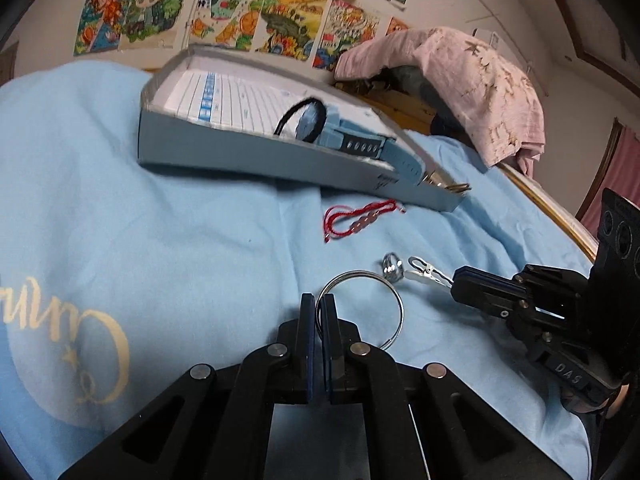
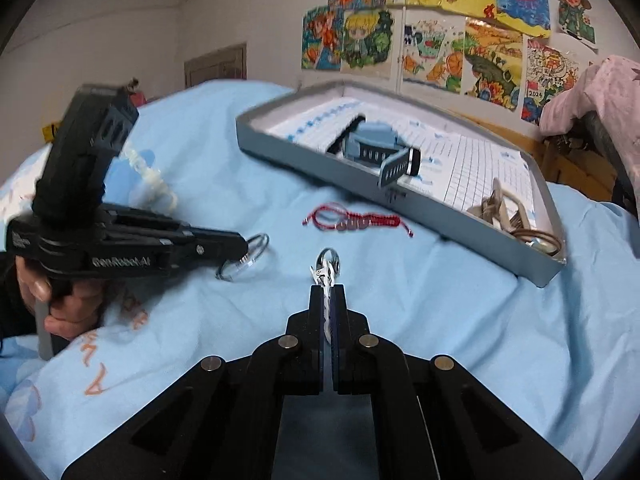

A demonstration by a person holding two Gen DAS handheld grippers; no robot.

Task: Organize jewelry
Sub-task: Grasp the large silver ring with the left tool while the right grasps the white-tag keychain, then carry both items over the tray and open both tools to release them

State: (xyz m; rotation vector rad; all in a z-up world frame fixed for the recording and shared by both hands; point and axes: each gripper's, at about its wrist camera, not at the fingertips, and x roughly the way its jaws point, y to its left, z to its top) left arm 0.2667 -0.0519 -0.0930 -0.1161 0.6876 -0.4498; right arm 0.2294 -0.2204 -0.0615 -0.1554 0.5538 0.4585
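Note:
My left gripper (image 1: 319, 300) is shut on a large silver key ring (image 1: 394, 304) just above the blue bedcover; it also shows in the right wrist view (image 2: 244, 250). My right gripper (image 2: 328, 292) is shut on a silver metal clip (image 2: 323, 271), seen too in the left wrist view (image 1: 426, 271). A small silver ring (image 1: 390, 266) lies by the clip's tip. A red cord bracelet (image 1: 360, 218) lies on the cover in front of a grey box lid (image 1: 256, 152). The lid holds a blue watch (image 1: 352, 138) and keys (image 2: 500, 208).
The blue bedcover (image 1: 160, 240) covers the whole work surface. A pink cloth (image 1: 480, 80) drapes over furniture at the back right. Colourful drawings (image 2: 440, 40) hang on the wall behind. The bed's wooden edge (image 1: 560, 212) runs along the right.

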